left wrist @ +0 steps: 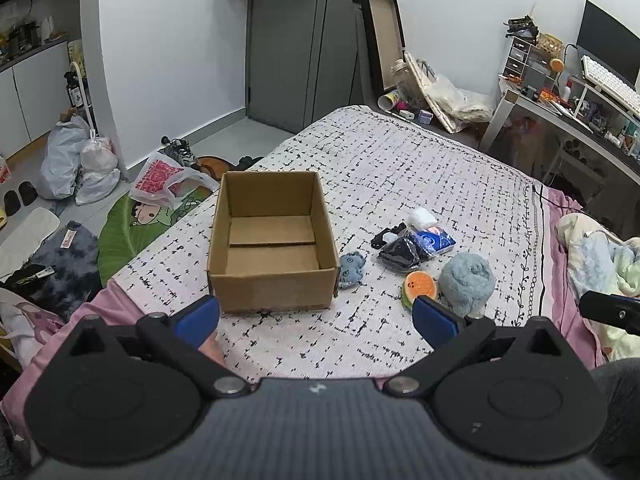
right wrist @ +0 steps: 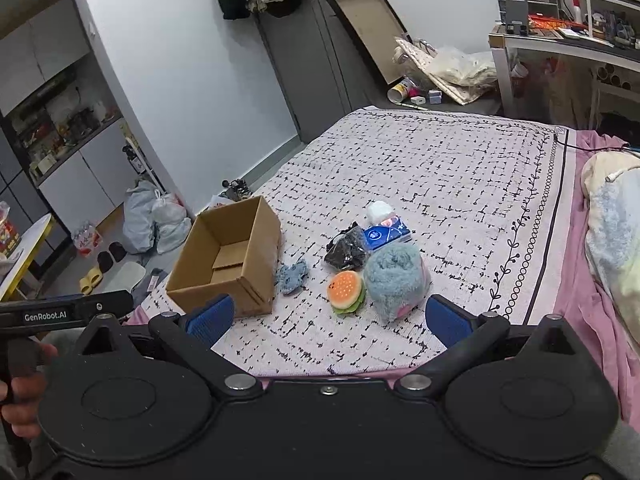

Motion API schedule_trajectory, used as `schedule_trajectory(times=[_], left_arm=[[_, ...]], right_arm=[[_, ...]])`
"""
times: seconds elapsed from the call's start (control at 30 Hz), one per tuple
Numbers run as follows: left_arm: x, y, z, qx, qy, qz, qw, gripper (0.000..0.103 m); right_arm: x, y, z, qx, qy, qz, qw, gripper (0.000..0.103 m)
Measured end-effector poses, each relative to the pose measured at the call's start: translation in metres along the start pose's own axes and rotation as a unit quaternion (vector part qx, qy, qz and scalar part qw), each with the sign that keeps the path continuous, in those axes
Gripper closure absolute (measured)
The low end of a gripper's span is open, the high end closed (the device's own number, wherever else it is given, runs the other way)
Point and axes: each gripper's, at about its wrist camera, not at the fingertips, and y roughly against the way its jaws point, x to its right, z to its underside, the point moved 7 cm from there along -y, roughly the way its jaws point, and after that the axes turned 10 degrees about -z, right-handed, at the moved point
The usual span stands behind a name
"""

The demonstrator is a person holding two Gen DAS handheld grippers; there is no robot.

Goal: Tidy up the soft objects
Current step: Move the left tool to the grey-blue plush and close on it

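Note:
An open, empty cardboard box (left wrist: 272, 240) (right wrist: 228, 260) sits on the patterned bed cover (left wrist: 400, 168). Right of it lie a small blue plush (left wrist: 351, 269) (right wrist: 292, 276), a burger plush (left wrist: 419, 288) (right wrist: 346, 291), a rolled light-blue fluffy towel (left wrist: 467, 278) (right wrist: 396, 280), a black bag (left wrist: 400, 254) (right wrist: 347, 252), a blue tissue pack (left wrist: 436, 241) (right wrist: 387, 235) and a white roll (left wrist: 422, 218) (right wrist: 379, 212). My left gripper (left wrist: 316, 320) is open and empty, in front of the box. My right gripper (right wrist: 328, 320) is open and empty, in front of the burger and towel.
The bed's left edge drops to a floor with plastic bags (left wrist: 80, 160), slippers and mats. A desk (left wrist: 560, 112) stands at the far right. A bundled quilt (right wrist: 616, 232) lies on the bed's right side. The left gripper's handle (right wrist: 64, 312) shows at the left of the right wrist view.

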Motion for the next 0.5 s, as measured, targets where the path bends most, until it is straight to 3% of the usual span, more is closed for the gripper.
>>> schedule_trajectory(times=[0.5], left_arm=[[0.032, -0.026, -0.019, -0.007, -0.004, 0.011, 0.9999, 0.001]], right_arm=[[0.031, -0.015, -0.017, 0.0, -0.026, 0.013, 1.0, 0.0]])
